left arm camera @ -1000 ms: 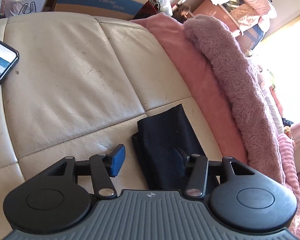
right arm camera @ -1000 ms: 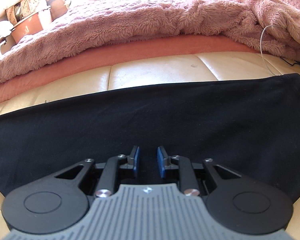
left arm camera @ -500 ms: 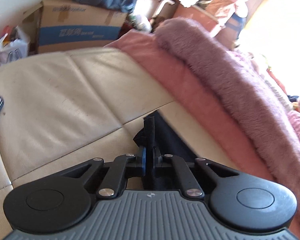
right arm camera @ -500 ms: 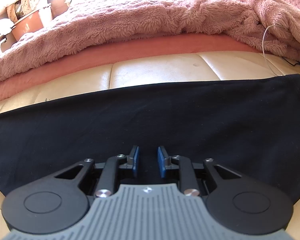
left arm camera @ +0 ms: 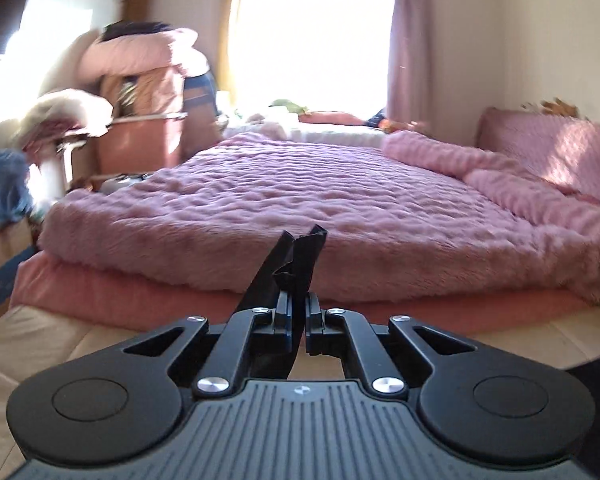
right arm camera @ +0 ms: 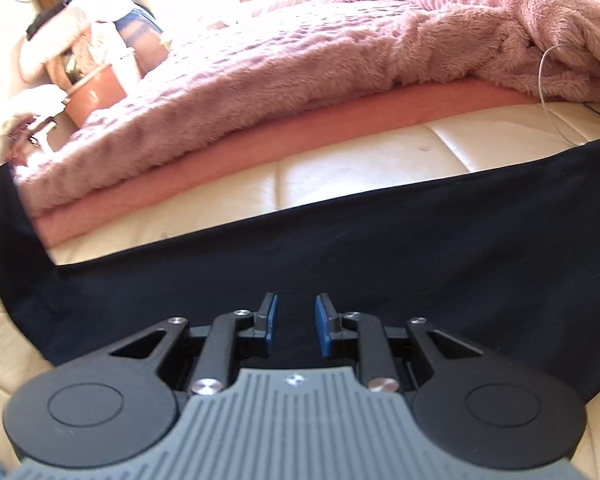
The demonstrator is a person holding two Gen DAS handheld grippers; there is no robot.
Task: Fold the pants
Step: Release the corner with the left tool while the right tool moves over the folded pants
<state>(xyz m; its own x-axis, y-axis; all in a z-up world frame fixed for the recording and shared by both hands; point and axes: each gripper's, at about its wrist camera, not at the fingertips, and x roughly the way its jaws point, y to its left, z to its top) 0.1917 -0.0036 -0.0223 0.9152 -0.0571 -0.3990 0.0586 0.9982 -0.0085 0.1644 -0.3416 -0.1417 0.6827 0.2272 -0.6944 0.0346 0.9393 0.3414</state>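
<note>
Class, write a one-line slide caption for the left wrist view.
Left gripper shut on a bunched end of the black pants, lifted in front of the pink fuzzy blanket.
</note>
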